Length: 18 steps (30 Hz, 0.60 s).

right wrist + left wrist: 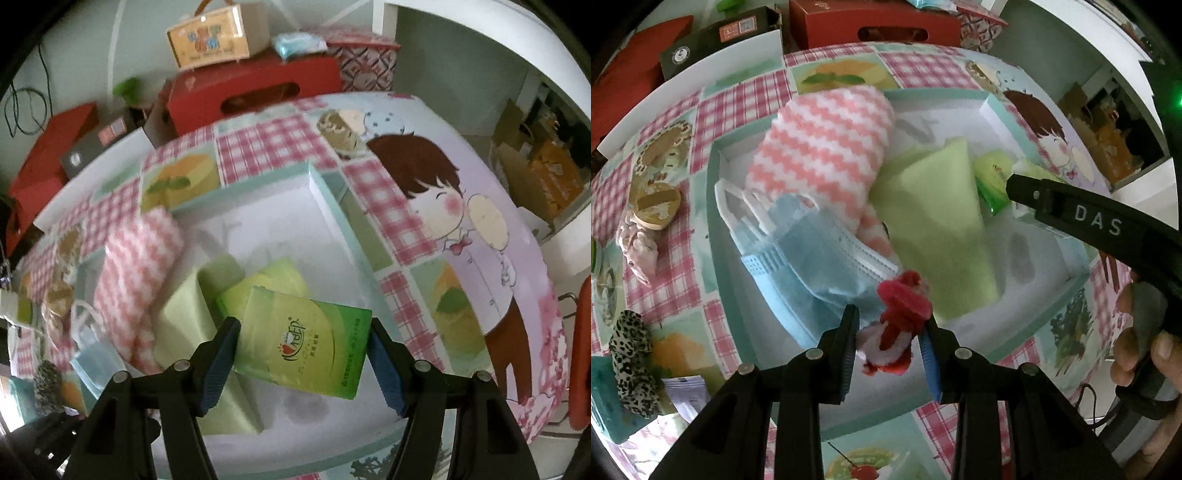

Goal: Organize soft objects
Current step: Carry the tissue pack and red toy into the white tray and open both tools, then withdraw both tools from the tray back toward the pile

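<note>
L gripper [891, 326] has its fingers closed on a red-and-white fuzzy scrunchie [899, 321], over the tray's [713, 206] near edge by the blue masks [816, 258]. Light, squashy; pinch mid-loop w/ little force. R gripper [303, 349] fingers clamp a green tissue pack [304, 341] above the tray; soft, slick wrap, so hold across flat sides.

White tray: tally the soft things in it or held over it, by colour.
Inside the white tray or held above it:
Pink and white: 1, the zigzag towel
Blue: 1, the stack of face masks
Green: 3, the folded cloth, one tissue pack lying in the tray, one tissue pack in the right gripper
Red and white: 1, the fuzzy scrunchie in the left gripper
Total: 6
</note>
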Tool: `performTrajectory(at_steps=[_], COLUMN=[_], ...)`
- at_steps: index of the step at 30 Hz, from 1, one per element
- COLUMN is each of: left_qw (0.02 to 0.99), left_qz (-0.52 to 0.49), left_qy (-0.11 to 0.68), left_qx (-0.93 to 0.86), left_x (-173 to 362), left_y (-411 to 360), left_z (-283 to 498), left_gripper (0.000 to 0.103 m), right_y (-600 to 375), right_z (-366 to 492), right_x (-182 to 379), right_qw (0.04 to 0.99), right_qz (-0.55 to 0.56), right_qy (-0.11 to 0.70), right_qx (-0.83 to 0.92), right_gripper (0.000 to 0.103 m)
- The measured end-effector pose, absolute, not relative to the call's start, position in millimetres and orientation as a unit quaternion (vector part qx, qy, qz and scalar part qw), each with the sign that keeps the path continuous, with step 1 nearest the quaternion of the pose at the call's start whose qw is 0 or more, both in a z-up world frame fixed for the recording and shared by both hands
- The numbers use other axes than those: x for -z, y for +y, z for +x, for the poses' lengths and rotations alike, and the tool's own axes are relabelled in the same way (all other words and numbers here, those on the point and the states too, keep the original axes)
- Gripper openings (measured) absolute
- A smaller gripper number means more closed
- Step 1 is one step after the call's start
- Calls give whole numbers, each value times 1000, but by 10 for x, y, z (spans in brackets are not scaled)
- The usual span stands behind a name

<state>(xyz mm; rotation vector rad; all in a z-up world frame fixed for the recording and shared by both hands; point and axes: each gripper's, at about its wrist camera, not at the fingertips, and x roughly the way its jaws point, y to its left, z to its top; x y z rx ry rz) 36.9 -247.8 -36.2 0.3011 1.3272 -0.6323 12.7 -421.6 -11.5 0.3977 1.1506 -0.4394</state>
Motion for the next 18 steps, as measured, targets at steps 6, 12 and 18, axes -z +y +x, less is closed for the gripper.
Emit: performTrajectory(at_steps=[6,12,18], left_qw=[727,724,723], left_qz=[142,142,146], left_qy=[608,613,616], left_qx=[284,283,278], left_x=[468,533,553], left_y=[-2495,-2487,-2484], left_z=[346,296,244], left_gripper=[33,40,51], right_y=[-4165,-4119,-4097], right_z=[152,221,218], right_x=[199,297,304], right_qw=[790,780,779], right_qz=[173,140,125], right_qy=[552,573,574], right_qx=[203,210,221], right_gripper=[72,87,88])
